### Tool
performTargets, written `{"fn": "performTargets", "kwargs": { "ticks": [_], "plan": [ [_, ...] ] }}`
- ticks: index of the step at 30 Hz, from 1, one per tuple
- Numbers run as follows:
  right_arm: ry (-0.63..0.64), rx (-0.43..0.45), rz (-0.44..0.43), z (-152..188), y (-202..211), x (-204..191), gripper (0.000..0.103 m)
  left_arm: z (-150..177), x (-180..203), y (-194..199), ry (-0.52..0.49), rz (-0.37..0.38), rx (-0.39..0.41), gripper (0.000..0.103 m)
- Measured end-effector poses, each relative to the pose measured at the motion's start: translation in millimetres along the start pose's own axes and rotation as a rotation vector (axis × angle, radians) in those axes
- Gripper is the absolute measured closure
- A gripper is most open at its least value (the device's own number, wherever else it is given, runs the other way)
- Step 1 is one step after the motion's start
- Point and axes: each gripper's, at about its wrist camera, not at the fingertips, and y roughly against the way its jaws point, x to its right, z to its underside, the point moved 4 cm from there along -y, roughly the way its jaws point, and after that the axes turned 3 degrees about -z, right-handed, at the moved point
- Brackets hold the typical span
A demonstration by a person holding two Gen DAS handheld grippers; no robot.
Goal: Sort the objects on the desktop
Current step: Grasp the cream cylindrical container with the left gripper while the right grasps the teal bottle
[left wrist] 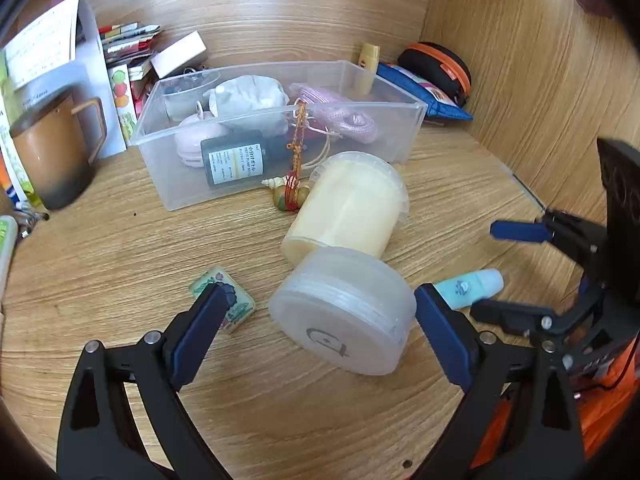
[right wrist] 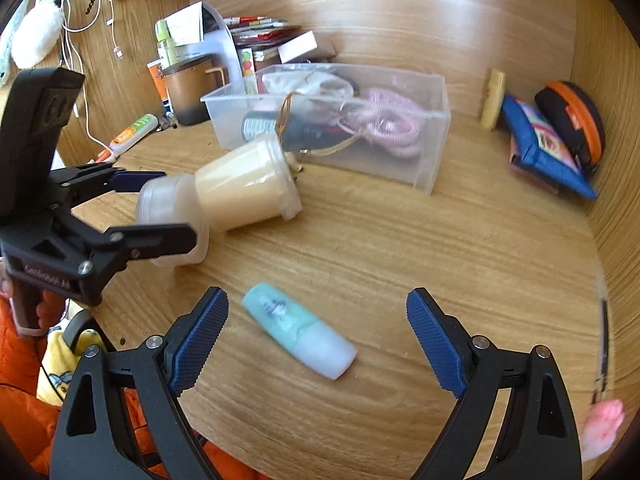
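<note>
A cream-filled jar (left wrist: 348, 204) with a frosted lid (left wrist: 344, 312) lies on its side on the wooden desk. My left gripper (left wrist: 320, 300) is open around the lid, with a gap at its left pad. A small teal roll-on bottle (right wrist: 296, 328) lies flat between the fingers of my open right gripper (right wrist: 316, 300), and neither pad touches it. The clear plastic bin (left wrist: 400, 100) behind holds a dark bottle, pink cord and white cloth. A shell charm (left wrist: 288, 194) hangs over its rim on a red cord. In the right wrist view, my left gripper (right wrist: 176, 208) brackets the jar (right wrist: 240, 192).
A floral tile (left wrist: 224, 300) lies by my left finger. A brown mug (left wrist: 56, 148) and papers stand at the back left. A blue pouch (left wrist: 420, 92) and a black-orange case (left wrist: 440, 68) sit in the right corner. Wooden walls close off the back and right.
</note>
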Motion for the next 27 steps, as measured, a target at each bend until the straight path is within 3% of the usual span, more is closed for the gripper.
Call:
{"fn": "performTargets", "kwargs": {
  "ticks": [2,5,10,13,18,20,22,24,27],
  "plan": [
    [-0.005,-0.007,-0.009,3.7,-1.6,-0.9,0.015,0.0,-0.4,0.1,-0.004,0.003,0.008,0.01],
    [0.015,-0.018,-0.002,8.2,-3.7,-4.7,0.018,0.3,2.9,-1.0,-0.018,0.01,0.008,0.021],
    [0.044,-0.037,0.004,11.8,-8.5,-8.7,0.037,4.1,9.7,-9.2,-0.038,0.013,-0.021,0.033],
    [0.058,-0.052,0.001,13.8,-11.3,-9.9,0.046,5.5,9.2,-10.5,-0.028,0.023,-0.019,0.033],
    [0.093,-0.053,0.002,13.0,-13.8,-16.8,0.05,7.4,4.3,-10.5,0.017,0.056,-0.003,0.033],
    [0.1,-0.052,-0.006,11.8,-14.7,-18.9,0.057,9.2,4.2,-9.6,0.024,0.054,0.006,0.033],
    [0.103,-0.051,-0.008,10.4,-14.8,-19.5,0.073,9.8,3.2,-8.8,0.028,0.044,0.009,0.033],
    [0.099,-0.053,-0.008,9.2,-14.4,-18.1,0.08,11.0,1.0,-7.3,0.037,0.033,0.009,0.033],
    [0.082,-0.053,-0.017,8.4,-13.6,-14.0,0.08,13.3,-4.0,-4.6,0.055,0.03,0.007,0.033]
  ]
}}
